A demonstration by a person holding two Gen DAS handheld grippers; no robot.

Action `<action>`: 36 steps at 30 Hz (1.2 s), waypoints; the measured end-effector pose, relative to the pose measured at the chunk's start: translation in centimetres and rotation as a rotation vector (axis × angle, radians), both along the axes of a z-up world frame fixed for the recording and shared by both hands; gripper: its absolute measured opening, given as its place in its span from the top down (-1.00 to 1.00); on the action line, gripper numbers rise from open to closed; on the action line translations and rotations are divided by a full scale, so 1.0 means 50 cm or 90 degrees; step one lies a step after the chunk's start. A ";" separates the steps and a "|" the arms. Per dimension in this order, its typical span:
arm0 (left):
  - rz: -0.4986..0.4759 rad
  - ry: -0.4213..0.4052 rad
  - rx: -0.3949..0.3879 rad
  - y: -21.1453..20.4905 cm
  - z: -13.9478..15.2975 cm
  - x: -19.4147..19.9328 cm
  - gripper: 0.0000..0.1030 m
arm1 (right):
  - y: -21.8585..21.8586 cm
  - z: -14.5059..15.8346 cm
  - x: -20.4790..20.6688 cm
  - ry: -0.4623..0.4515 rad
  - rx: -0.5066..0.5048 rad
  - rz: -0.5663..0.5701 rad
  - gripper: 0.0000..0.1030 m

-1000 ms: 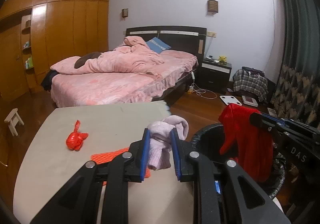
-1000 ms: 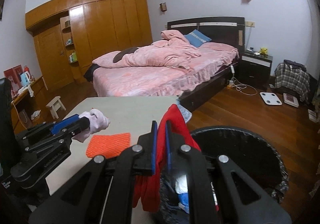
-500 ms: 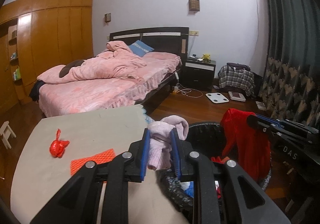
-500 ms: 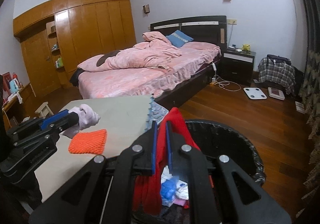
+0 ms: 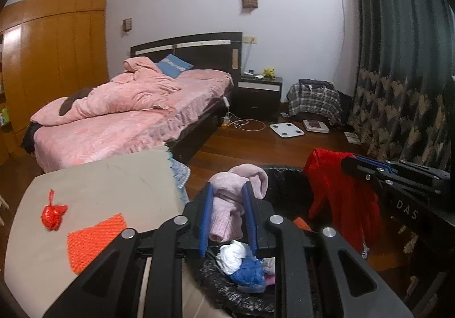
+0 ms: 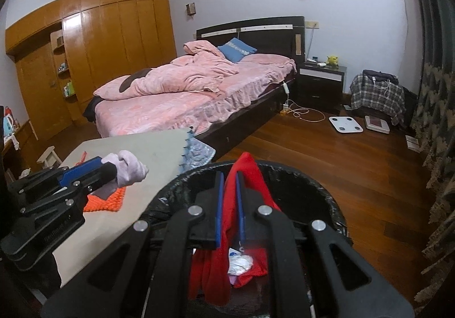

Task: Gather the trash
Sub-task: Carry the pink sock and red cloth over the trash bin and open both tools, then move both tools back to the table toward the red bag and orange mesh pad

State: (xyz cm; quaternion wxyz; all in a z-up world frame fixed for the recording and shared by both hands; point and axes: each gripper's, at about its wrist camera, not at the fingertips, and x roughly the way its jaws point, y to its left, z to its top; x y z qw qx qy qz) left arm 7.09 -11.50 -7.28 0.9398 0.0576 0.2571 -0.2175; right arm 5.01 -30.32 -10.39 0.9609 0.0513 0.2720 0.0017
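Observation:
My left gripper (image 5: 227,192) is shut on a pale pink cloth (image 5: 236,190) and holds it over the near rim of a black bin (image 5: 284,175). It also shows in the right wrist view (image 6: 111,170) beside the bin (image 6: 312,192). My right gripper (image 6: 229,178) is shut on a red cloth (image 6: 244,167) that hangs down into the bin; this cloth shows in the left wrist view (image 5: 341,190). White and blue trash (image 5: 241,261) lies in the bin. A red crumpled bag (image 5: 52,214) and an orange mesh cloth (image 5: 93,238) lie on the beige table (image 5: 108,181).
A bed with pink bedding (image 5: 128,110) stands behind the table. A nightstand (image 5: 260,96), a plaid bag (image 5: 312,99) and a white scale (image 5: 286,130) are on the wooden floor beyond the bin. A dark curtain (image 5: 398,62) hangs at right.
Both grippers have moved to the right, from over the table edge to over the bin. The pink cloth now hangs above the bin's rim and the red cloth hangs inside it.

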 end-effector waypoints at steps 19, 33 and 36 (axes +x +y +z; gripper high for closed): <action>-0.029 0.032 0.014 -0.042 -0.063 0.044 0.58 | -0.021 -0.038 0.036 0.039 -0.006 -0.011 0.83; -0.023 0.051 0.001 -0.052 -0.081 0.070 0.48 | -0.017 -0.064 0.067 0.066 -0.013 -0.006 0.66; -0.022 0.053 -0.005 -0.045 -0.081 0.075 0.24 | -0.017 -0.077 0.069 0.085 -0.016 -0.008 0.17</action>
